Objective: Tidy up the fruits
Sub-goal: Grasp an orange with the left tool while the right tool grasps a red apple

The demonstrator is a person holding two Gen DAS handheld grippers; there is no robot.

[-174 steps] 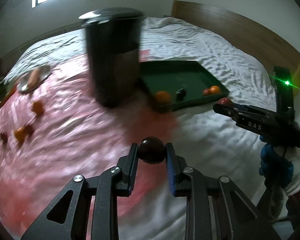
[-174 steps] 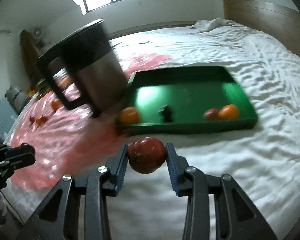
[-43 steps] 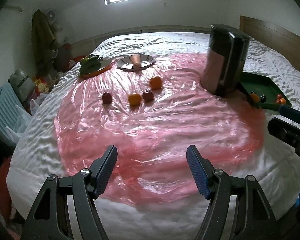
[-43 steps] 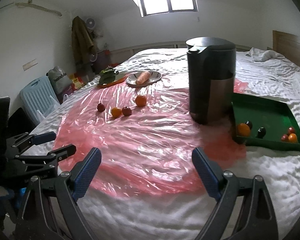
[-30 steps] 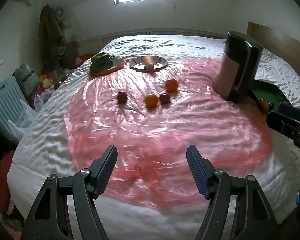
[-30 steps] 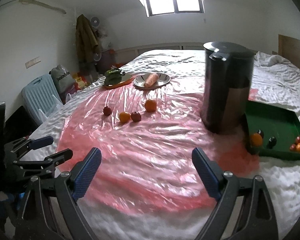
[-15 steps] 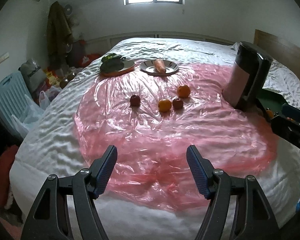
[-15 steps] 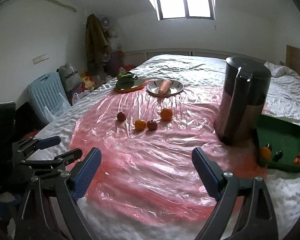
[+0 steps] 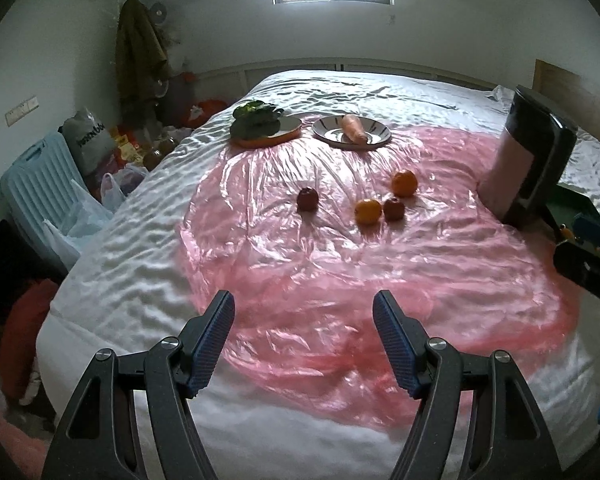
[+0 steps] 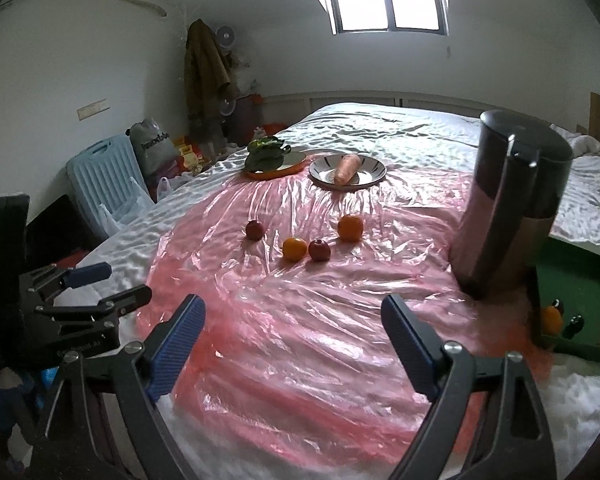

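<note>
Several fruits lie on a pink plastic sheet on the bed: a dark red one, an orange, a dark red one and a larger orange. The same fruits show in the right wrist view, among them an orange and a red one. A green tray at the right holds several fruits. My left gripper is open and empty near the bed's front edge. My right gripper is open and empty too.
A tall dark kettle stands between the loose fruits and the tray. A plate with a carrot and an orange plate of greens sit at the back. Bags and a blue chair stand left of the bed.
Both grippers held fruit by the tray 5.8 s ago and are now open and empty. Over the last second both have drawn back and swung left, toward the loose fruits.
</note>
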